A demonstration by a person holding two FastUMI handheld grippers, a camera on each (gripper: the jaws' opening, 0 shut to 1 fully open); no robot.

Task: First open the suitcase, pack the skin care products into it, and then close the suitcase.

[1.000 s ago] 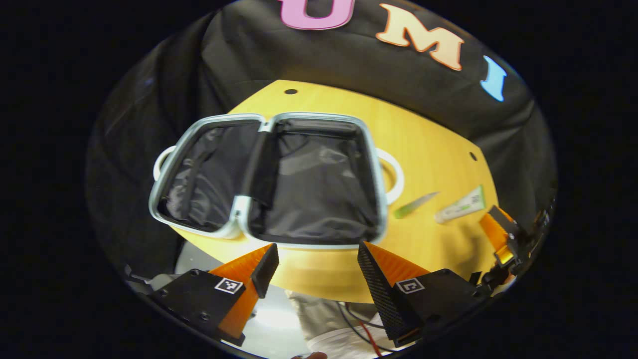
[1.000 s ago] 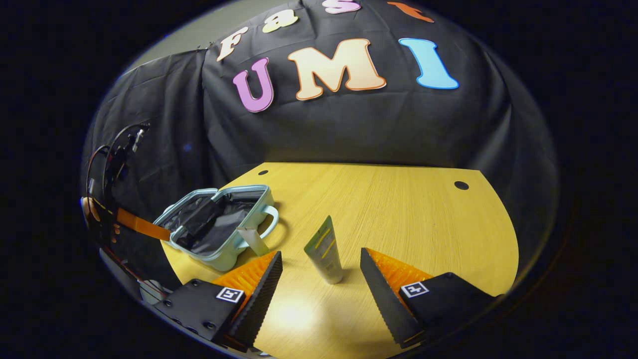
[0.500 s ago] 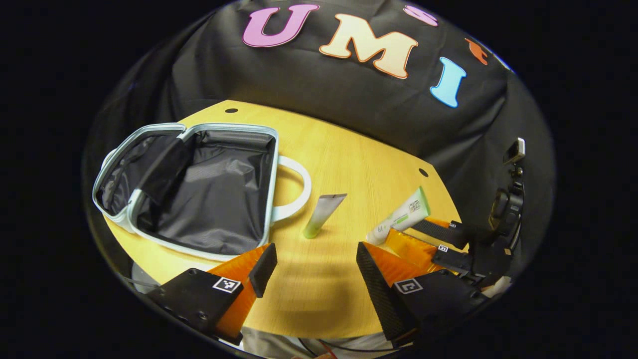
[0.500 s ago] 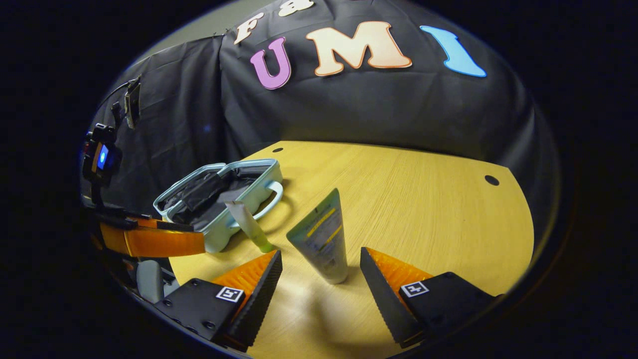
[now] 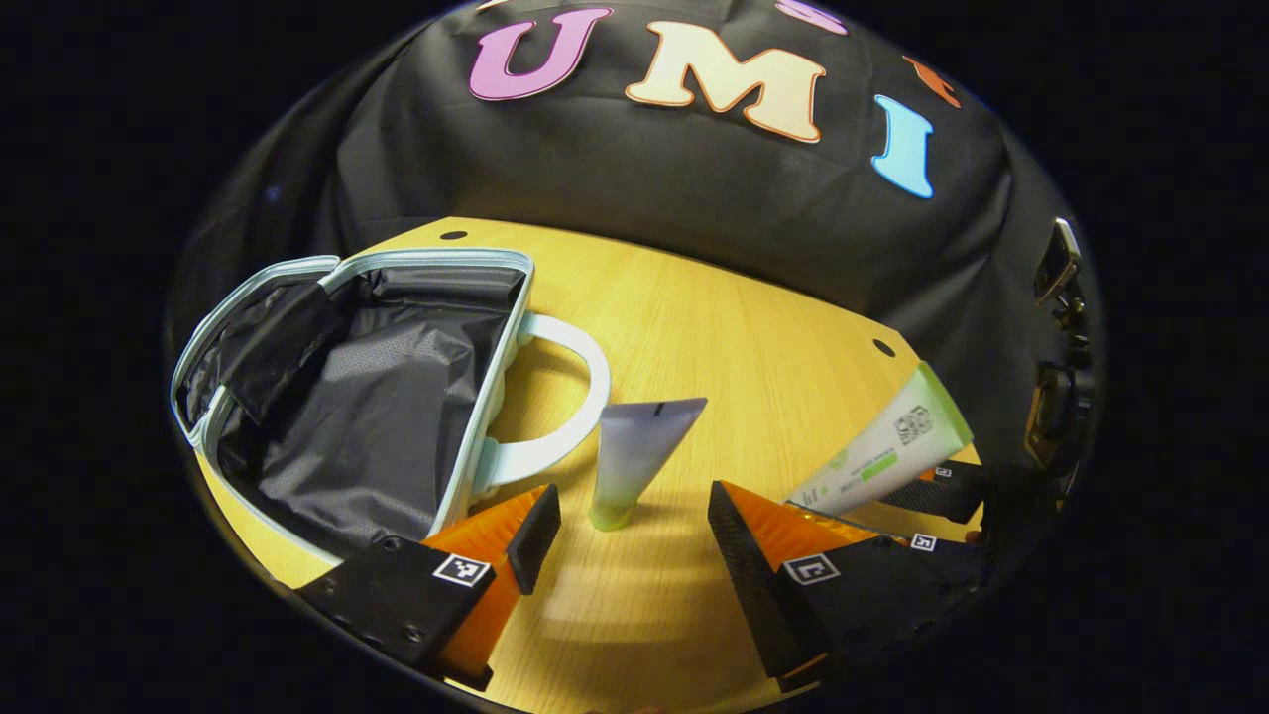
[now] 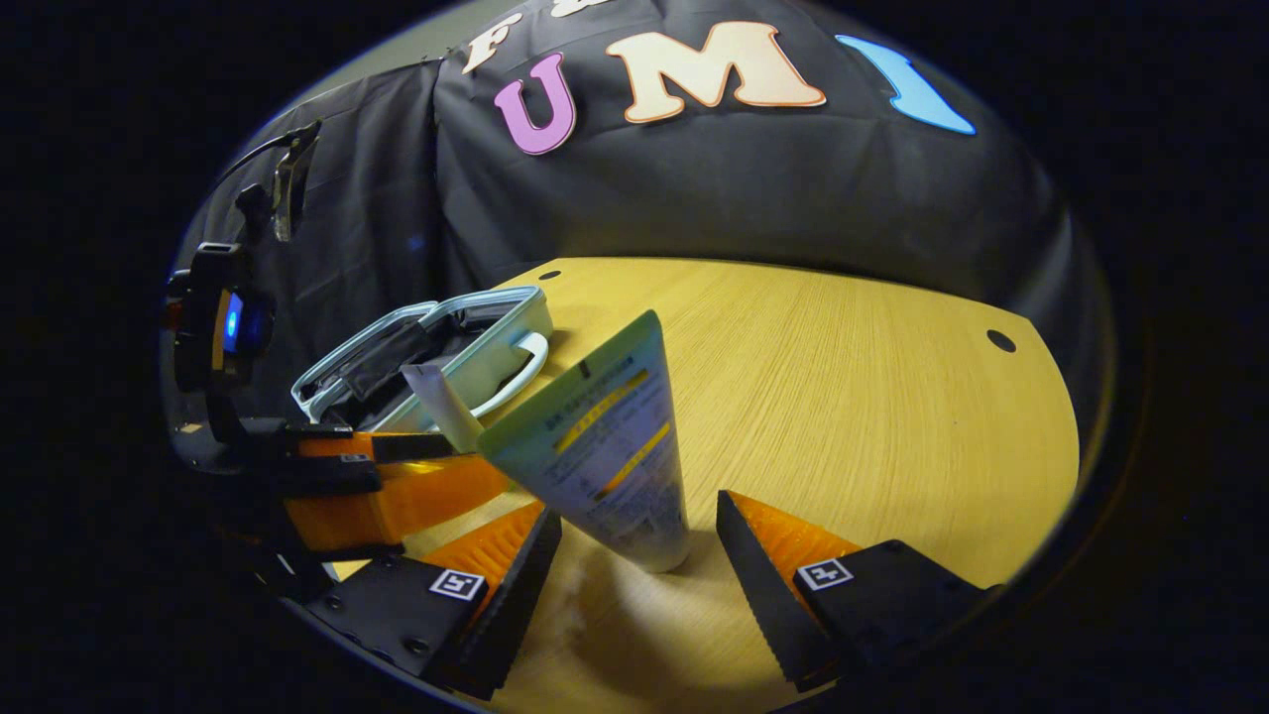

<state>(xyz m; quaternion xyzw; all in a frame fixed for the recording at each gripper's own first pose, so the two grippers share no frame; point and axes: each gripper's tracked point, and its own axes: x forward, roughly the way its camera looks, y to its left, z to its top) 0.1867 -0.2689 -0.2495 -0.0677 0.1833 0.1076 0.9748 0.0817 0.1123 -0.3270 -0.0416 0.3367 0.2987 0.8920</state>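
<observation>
My left gripper (image 5: 627, 521) is wide open, holding nothing. Grey tube (image 5: 639, 451) stands cap-down on the table (image 5: 753, 327) dead ahead, between my fingers but touching neither; long axis near upright, crimped end up and leaning a bit right. My right gripper (image 6: 634, 540) is also wide open, empty, w/ the white tube (image 6: 610, 436) standing cap-down in its gap, crimped end tilted up-left. So each hand has its own tube straight in front, left nearer the grey one. Case (image 5: 347, 397) lies open to my left, handle (image 5: 565, 397) just beside the grey tube. Next, I'd guess: push fwd a little, squeeze low on each tube, carry left to the case.
</observation>
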